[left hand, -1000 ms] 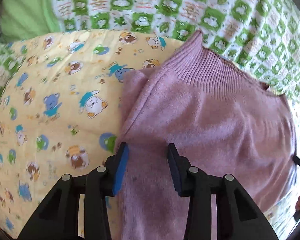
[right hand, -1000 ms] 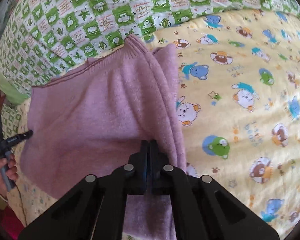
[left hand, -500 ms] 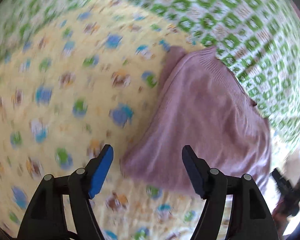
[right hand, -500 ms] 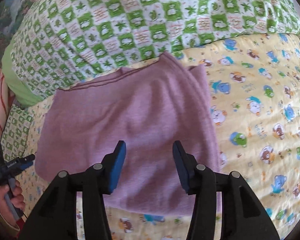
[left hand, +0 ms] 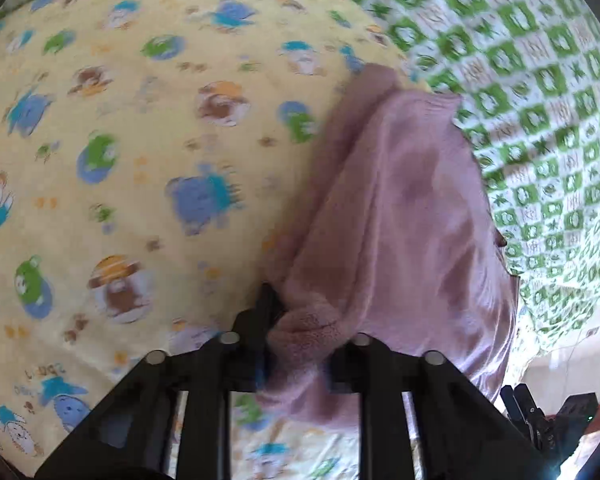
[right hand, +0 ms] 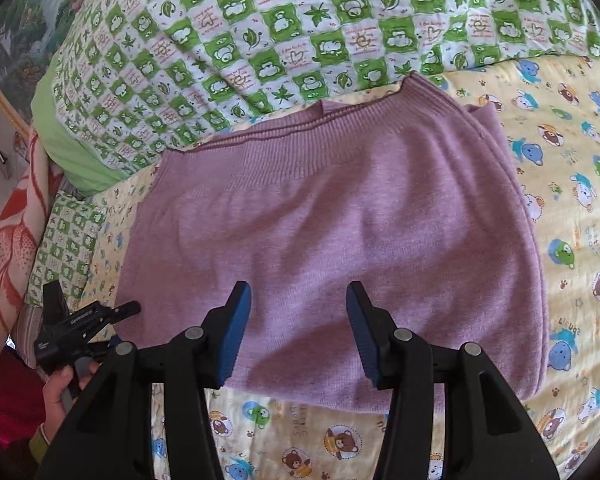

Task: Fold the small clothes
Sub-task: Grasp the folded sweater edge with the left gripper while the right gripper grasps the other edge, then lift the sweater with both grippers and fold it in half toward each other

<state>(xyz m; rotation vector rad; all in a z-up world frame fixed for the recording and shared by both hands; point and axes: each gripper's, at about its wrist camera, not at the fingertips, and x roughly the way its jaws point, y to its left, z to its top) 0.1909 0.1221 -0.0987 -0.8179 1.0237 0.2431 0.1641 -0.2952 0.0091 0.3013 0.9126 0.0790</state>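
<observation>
2 left fingers [left hand: 260, 312] pinch the purple garment's [right hand: 332, 220] bunched corner; right fingers [right hand: 236, 320] hover spread above it.

Bare yellow sheet [right hand: 572, 208] right of sweater [right hand: 332, 220]; green quilt [right hand: 284, 24] behind.

Mauve knit garment [right hand: 332, 216] on yellow bear-print sheet [right hand: 572, 184]

L wrist cam sits v. close to the mauve knitted garment [left hand: 400, 208], looking along its near corner, across the yellow bear-print bed sheet [left hand: 140, 160]; blurred. R wrist cam is higher, facing the same garment [right hand: 320, 220] flat-on twd the green-and-white checked quilt [right hand: 280, 28]. Both views share garment, sheet, quilt.
</observation>
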